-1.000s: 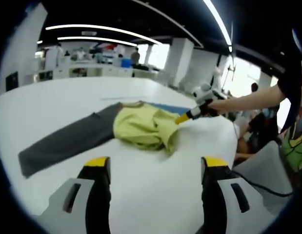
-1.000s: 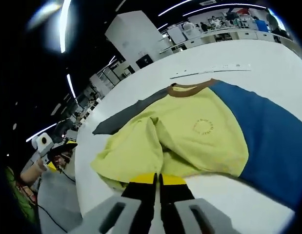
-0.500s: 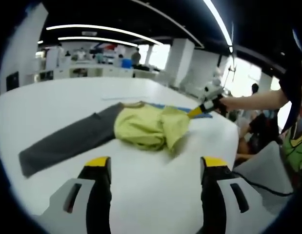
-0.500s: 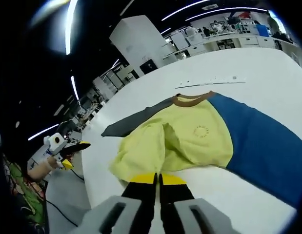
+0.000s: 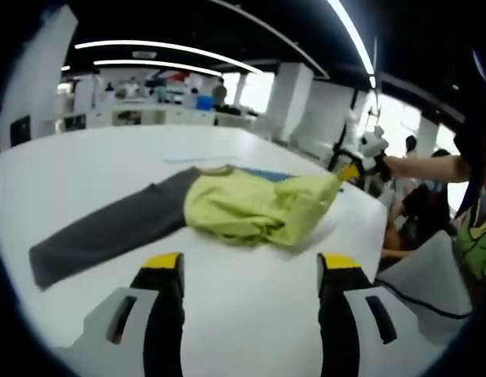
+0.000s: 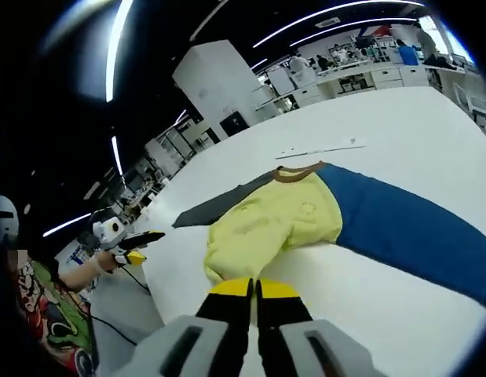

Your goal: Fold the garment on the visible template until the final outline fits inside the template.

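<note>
Nearest in the left gripper view: left gripper [image 5: 246,271], yellow-tipped black jaws spread wide, holding nothing, above the white table [image 5: 250,314]. Beyond it: long-sleeved garment [image 5: 243,208] with yellow-green cloth body, brown collar, one dark grey sleeve [image 5: 101,236] lying flat, one blue sleeve [image 6: 400,228]. Right gripper [image 6: 253,292]: jaws pressed together on the yellow hem, body cloth drawn taut toward the table's edge. Farther off: white counters [image 5: 148,114] under strip lights.
</note>
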{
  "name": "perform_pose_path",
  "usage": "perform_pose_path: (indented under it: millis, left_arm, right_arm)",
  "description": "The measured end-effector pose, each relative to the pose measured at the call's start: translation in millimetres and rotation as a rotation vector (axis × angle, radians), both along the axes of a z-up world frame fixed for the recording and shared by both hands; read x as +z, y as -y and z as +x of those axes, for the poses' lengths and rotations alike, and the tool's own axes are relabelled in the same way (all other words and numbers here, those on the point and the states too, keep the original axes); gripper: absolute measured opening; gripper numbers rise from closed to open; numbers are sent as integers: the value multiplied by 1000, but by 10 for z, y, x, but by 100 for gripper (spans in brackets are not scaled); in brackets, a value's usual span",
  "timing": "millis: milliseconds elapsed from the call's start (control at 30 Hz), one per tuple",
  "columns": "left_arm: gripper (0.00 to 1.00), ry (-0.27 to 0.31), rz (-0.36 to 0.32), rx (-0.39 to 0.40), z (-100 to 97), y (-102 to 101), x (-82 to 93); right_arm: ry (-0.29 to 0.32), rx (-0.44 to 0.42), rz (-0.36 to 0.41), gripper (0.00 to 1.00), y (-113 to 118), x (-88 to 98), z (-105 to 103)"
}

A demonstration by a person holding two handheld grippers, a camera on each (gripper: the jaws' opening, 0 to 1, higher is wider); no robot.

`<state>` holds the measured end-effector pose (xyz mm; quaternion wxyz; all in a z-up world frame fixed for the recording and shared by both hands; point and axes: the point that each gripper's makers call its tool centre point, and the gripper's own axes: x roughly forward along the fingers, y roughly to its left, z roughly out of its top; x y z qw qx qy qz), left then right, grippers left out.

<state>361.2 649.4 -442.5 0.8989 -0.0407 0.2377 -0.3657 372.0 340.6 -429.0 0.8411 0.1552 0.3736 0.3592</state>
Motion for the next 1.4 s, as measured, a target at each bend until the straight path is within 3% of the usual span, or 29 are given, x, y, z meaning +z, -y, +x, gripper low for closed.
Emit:
perform_pose_path:
  millis: [233, 533, 700, 867, 933, 1133, 1367, 1400]
  left_arm:
    - [57, -3, 7, -17, 84, 115, -39]
    - [48, -16, 54, -98, 207, 457, -193]
    - [43, 11, 161, -170, 317, 617, -361]
    - [38, 14, 213, -205, 388, 700, -508]
    - [34, 23, 271, -219, 422, 693, -592]
    - [25, 130, 477, -281, 562, 641, -764]
    - [18, 230, 572, -347, 630, 670, -751]
    - [18, 223, 576, -350, 627, 682, -772]
  right_arm:
    - [-16, -56, 16, 0, 103, -8, -231]
    - [-43, -138, 16, 0, 322, -115, -349]
    - [-53, -170, 24, 0, 396, -147, -348]
    - [-53, -181, 28, 0, 434, -147, -318]
    - [-51, -182, 31, 0, 434, -138, -304]
    - [-53, -184, 34, 0, 433, -145, -286]
    - [-59, -195, 43, 0, 459, -163, -283]
    - [-61, -197, 44, 0, 461, -166, -283]
